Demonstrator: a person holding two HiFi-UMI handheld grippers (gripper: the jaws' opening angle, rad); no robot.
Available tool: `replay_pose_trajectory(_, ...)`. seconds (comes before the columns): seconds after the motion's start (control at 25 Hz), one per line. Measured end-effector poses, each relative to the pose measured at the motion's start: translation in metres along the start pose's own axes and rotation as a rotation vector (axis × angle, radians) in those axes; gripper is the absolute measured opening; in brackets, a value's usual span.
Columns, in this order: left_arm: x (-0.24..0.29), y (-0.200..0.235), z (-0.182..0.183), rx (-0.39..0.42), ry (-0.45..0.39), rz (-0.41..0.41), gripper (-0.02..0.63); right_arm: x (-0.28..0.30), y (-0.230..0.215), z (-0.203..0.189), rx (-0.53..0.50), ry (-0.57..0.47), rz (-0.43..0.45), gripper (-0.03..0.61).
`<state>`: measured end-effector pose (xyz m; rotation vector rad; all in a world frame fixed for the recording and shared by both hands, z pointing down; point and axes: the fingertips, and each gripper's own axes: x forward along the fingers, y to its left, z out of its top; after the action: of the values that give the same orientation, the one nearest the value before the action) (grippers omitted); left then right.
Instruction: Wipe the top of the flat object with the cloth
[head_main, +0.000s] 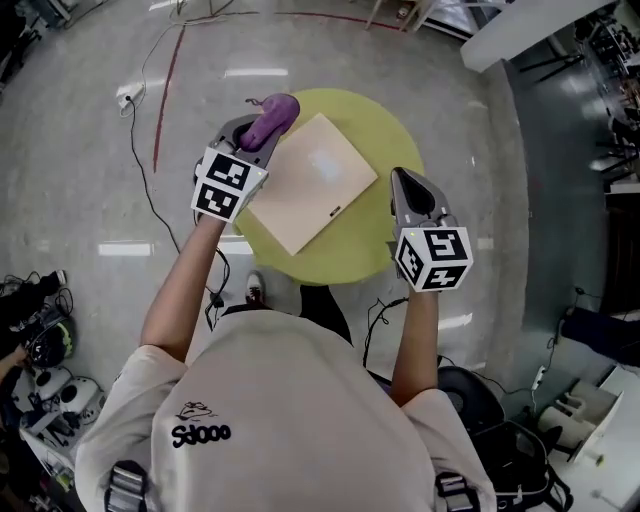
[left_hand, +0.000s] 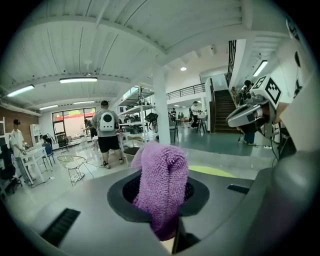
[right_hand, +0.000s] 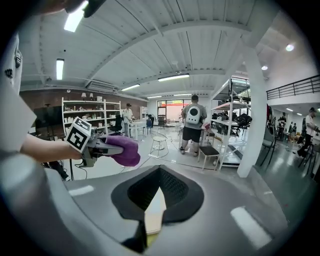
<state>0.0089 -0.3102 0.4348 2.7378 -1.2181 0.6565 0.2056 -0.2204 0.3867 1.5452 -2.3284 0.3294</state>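
Held the right gripper (head_main: 403, 182) nearest, over the near right part of a round yellow-green table (head_main: 392, 130), jaws pressed together with nothing between them, just off the right corner of a pale square wooden board (head_main: 305, 185). Held the left gripper (head_main: 258, 135) a little farther out, at the board's far left edge, jaws pinched on a fluffy purple microfibre cloth (head_main: 272, 116) that bulged up and out past the tips. Could not tell whether the cloth touched the wood. Found the board lying flat and turned cornerwise on the left and middle of the tabletop, its near and left corners close to the rim, with a crescent of bare yellow-green on the far and right sides. Saw a smooth, light top with a soft patch of glare toward the far corner and one small dark mark on the near right edge. Noted open room over the whole board, the two grippers standing well apart at opposite sides of it. Beyond the table, glossy grey floor (head_main: 80, 150) all round, a black cable (head_main: 141, 180) trailing on the left and a red line (head_main: 168, 90) running past it.
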Motion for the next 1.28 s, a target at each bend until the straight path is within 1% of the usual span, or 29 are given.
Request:
replay_pose_trajectory(0.2, 0.057, 0.004, -0.019, 0.061, 0.080, 0.012, 0.064, 0.041, -0.021, -0.014, -0.003, 0.037, 0.083, 0.009)
replay_pose_trajectory(0.44, 0.126, -0.004, -0.056, 0.145, 0.251, -0.021, 0.064, 0.070, -0.045, -0.030, 0.025, 0.071, 0.144, 0.009)
replay_pose_trajectory(0.6, 0.165, -0.006, -0.089, 0.217, 0.370, -0.032, 0.064, 0.081, -0.060, -0.045, 0.051, 0.098, 0.164, 0.009)
replay_pose_trajectory(0.72, 0.189, -0.009, -0.109, 0.269, 0.434, -0.029, 0.064, 0.084, -0.070, -0.057, 0.066, 0.116, 0.168, 0.009)
replay_pose_trajectory(0.84, 0.202, -0.022, -0.131, 0.306, 0.490, -0.061, 0.064, 0.081, -0.077, -0.067, 0.079, 0.131, 0.161, 0.009)
replay_pose_trajectory(0.92, 0.209, -0.036, -0.146, 0.308, 0.511, -0.093, 0.064, 0.079, -0.082, -0.073, 0.090, 0.138, 0.153, 0.009)
replay_pose_trajectory(1.0, 0.215, -0.047, -0.153, 0.277, 0.500, -0.096, 0.064, 0.077, -0.088, -0.077, 0.102, 0.142, 0.146, 0.009)
replay_pose_trajectory(1.12, 0.217, -0.057, -0.153, 0.248, 0.470, -0.076, 0.064, 0.071, -0.092, -0.083, 0.120, 0.146, 0.132, 0.009)
replay_pose_trajectory(1.28, 0.214, -0.082, -0.152, 0.246, 0.448, -0.115, 0.064, 0.063, -0.090, -0.089, 0.133, 0.150, 0.111, 0.009)
